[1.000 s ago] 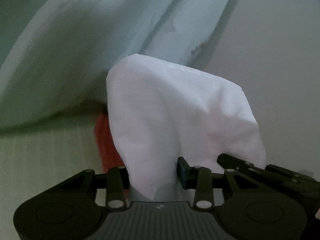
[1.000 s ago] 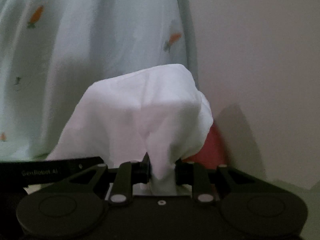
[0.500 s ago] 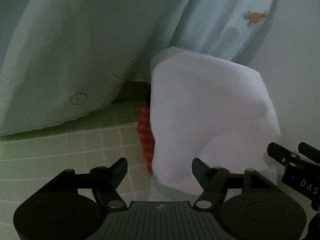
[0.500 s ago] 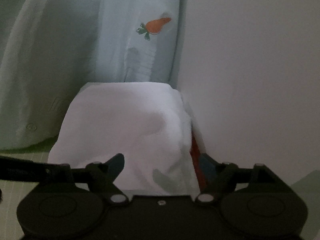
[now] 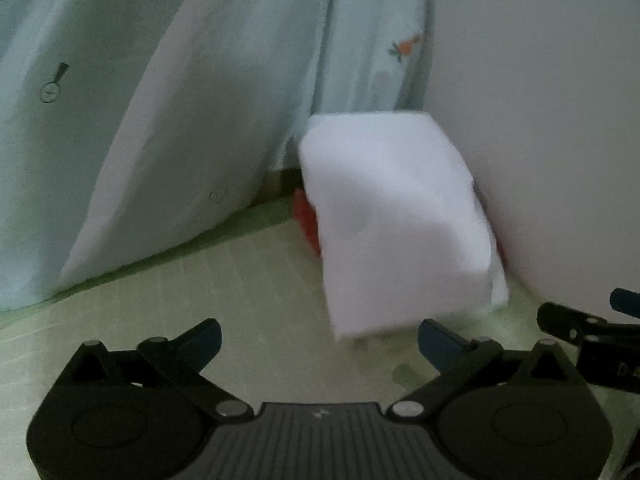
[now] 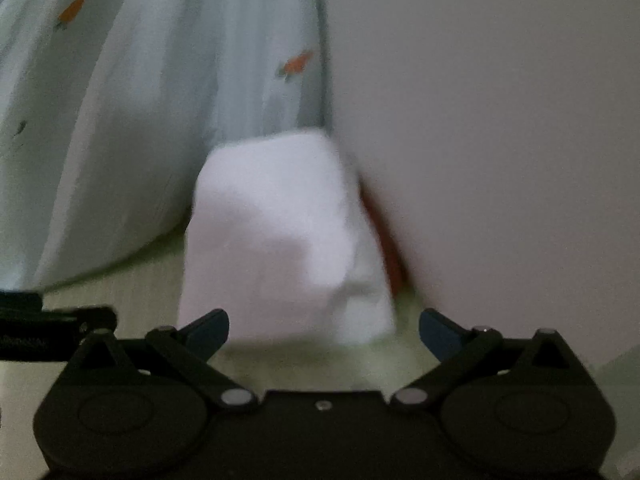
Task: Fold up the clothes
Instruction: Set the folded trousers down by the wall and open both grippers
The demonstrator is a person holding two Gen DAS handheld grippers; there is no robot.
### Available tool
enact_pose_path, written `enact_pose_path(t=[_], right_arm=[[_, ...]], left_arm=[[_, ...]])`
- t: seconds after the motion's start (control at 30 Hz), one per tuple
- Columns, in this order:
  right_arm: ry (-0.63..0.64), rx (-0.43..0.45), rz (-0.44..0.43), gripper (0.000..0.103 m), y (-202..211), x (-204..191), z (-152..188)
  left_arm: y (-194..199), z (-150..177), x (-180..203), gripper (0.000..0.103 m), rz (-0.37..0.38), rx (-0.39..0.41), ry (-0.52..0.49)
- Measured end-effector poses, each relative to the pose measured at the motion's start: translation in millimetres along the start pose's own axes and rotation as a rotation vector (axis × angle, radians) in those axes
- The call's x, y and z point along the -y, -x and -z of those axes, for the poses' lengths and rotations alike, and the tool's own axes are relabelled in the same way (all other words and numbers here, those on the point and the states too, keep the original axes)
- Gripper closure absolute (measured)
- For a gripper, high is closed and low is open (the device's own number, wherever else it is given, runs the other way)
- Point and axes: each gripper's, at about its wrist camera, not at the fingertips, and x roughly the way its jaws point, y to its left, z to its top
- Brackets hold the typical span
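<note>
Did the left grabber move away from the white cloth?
Yes. The left gripper let go and pulled back: the white cloth, earlier pinched between its fingers, now sits ahead of them, by the wall.

The folded white cloth (image 6: 276, 240) is motion-blurred, hiding most of a red item (image 6: 390, 256).

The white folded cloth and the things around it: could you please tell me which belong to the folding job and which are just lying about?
Part of the job:
- white folded cloth, released on the pale green mat
- left gripper, open
- right gripper, open

Just there:
- pale blue carrot-print fabric hanging behind
- red item partly hidden behind the cloth
- plain wall
</note>
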Motion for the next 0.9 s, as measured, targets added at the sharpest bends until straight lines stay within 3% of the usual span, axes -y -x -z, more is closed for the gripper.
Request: enact_pose_path(t=[0.17, 0.33, 0.9], right_arm=[[0.015, -0.066, 0.006, 0.001, 26, 12, 41], [-0.028, -0.109, 0.03, 0.001, 37, 25, 59], [-0.05, -0.074, 0.027, 0.001, 53, 33, 60]], left_arm=[[18, 40, 9, 0.0, 0.041, -0.051, -0.016], [33, 65, 19, 0.0, 0.055, -0.077, -0.065], [45, 62, 22, 0.0, 0.031, -0.033, -0.085]])
